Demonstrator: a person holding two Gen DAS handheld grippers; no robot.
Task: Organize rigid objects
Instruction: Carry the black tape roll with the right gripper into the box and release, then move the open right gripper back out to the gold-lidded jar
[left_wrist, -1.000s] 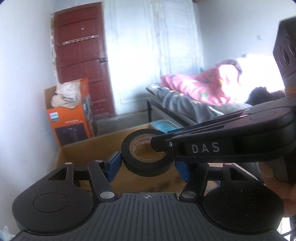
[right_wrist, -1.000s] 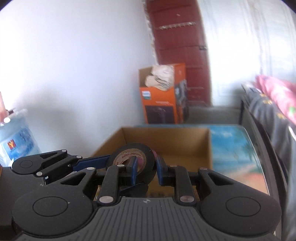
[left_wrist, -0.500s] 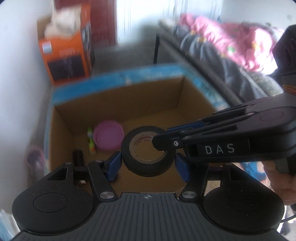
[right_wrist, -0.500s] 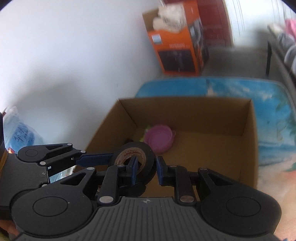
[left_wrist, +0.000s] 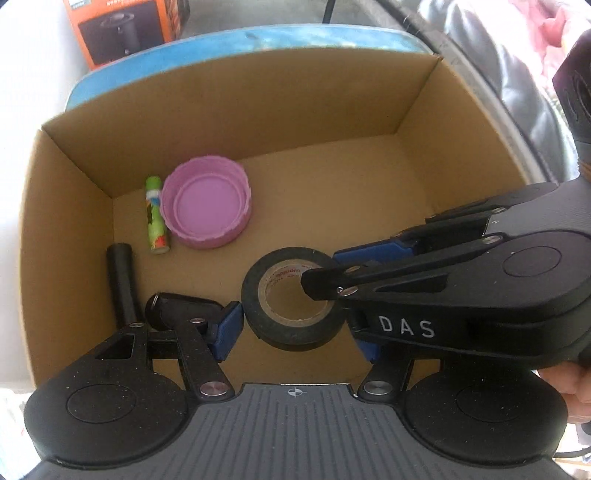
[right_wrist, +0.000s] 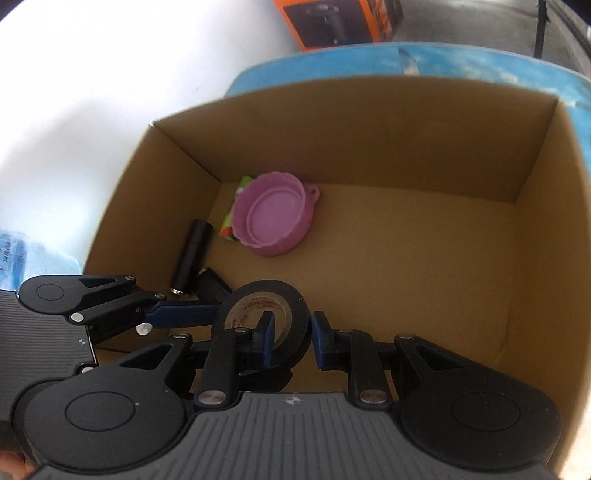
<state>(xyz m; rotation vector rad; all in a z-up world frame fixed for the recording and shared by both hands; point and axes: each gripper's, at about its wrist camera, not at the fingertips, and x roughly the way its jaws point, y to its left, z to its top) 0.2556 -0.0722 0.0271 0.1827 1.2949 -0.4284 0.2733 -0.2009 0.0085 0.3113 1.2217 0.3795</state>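
My right gripper (right_wrist: 290, 339) is clamped on the wall of the black tape roll (left_wrist: 291, 299), above the cardboard box (left_wrist: 229, 107). My left gripper (left_wrist: 295, 332) brackets the roll half open; pad contact is unclear, its right pad hidden.

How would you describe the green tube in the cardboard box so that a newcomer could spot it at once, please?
Look into the open cardboard box and go to its far left corner. There a pink lid lies on the floor, and the green tube lies flat against its left side. It is the only slim, brightly printed stick; the cylinders nearby are black.
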